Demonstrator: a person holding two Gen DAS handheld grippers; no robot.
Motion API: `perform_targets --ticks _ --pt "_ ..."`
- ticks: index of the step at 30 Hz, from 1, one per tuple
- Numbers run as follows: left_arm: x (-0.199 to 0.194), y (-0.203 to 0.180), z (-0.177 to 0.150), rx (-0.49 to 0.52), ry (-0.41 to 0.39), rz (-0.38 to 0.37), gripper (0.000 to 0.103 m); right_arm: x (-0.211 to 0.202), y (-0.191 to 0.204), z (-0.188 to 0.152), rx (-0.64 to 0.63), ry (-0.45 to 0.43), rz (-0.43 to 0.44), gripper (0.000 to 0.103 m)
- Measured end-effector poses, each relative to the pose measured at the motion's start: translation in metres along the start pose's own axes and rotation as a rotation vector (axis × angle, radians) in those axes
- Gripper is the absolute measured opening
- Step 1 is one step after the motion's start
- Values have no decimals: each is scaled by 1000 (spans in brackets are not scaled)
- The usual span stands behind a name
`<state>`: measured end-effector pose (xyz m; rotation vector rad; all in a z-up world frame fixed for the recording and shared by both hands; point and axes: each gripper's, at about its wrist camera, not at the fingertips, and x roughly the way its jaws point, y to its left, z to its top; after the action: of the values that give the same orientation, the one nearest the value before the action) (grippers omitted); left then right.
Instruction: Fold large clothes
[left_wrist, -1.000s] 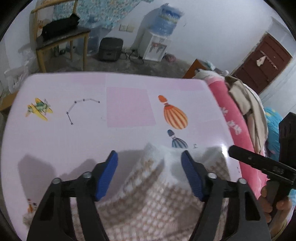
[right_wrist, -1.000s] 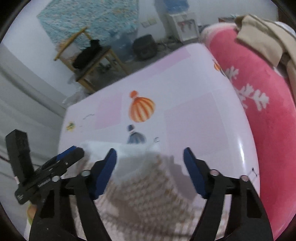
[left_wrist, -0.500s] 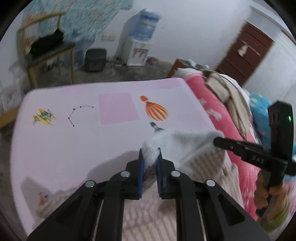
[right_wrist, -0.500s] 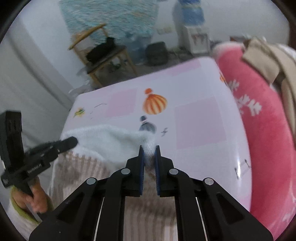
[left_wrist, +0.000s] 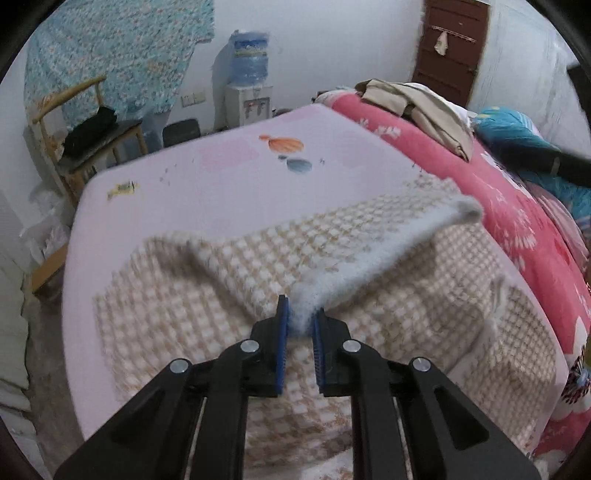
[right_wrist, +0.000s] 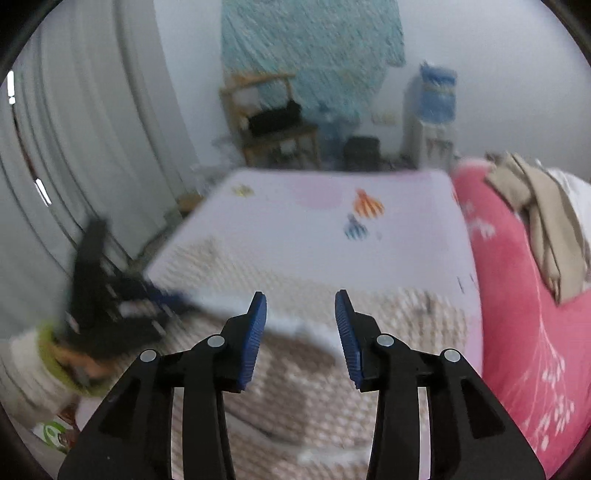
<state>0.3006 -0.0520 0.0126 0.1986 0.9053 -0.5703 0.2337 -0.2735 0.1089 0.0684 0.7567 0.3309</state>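
Lay spread across the near half of the pink sheet (left_wrist: 229, 173), the checked beige garment (left_wrist: 177, 306), its brown-and-white weave facing up and its fluffy white lining showing along a folded-over edge. Was clamped by the left gripper (left_wrist: 300, 325), blue pads nearly together on a tuft of that white lining, the folded flap stretching away from the pinch toward a loose corner at the right, near the red floral blanket (left_wrist: 524, 229). Stood with jaws parting, the right gripper (right_wrist: 301, 325), pads clear of the cloth, nothing pressed between them; lay below and beyond the gap, the garment's white edge (right_wrist: 295, 325). Appeared blurred at the left of the right wrist view, the left gripper, gripped by a hand (right_wrist: 79, 360) in a green-cuffed sleeve. Rested on the red blanket, well apart from the garment, a heap of tan clothes (left_wrist: 424, 107). Stood against the far wall, a water dispenser (left_wrist: 249, 88) and a wooden chair (left_wrist: 85, 125).
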Motion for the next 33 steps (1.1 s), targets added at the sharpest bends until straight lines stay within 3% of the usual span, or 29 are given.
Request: perform_targets --ticks 2,4,6,9,11,13,15,18,22,25,33 --pt "0 3 -2 -37 -9 -13 14 20 -3 13 36 12 32 37" --pt "-6 9 -4 -78 -25 -37 15 50 -8 15 90 79 55 29" --pt "-13 14 -8 -112 -36 -62 17 89 -16 2 151 190 65 19" --pt "-29 27 -21 -162 -59 -95 17 131 -24 -36 199 324 74 18" --pt "-38 37 -28 -187 -72 -97 17 127 -22 -46 175 276 82 18" --pt "-43 45 -25 -204 -94 -107 17 124 -21 -44 159 285 75 18" --pt "-44 50 -12 -212 -118 -115 17 117 -19 -38 160 298 71 20" --pt "-34 52 12 -211 -146 -147 17 96 -25 -19 156 211 32 24" --pt "16 56 41 -224 -44 -170 17 98 -47 -7 238 181 10 24" --pt "60 58 45 -180 84 -48 16 119 -60 -18 278 231 7 23" --pt "74 59 53 -190 76 -27 16 125 -52 -21 260 226 -24 23"
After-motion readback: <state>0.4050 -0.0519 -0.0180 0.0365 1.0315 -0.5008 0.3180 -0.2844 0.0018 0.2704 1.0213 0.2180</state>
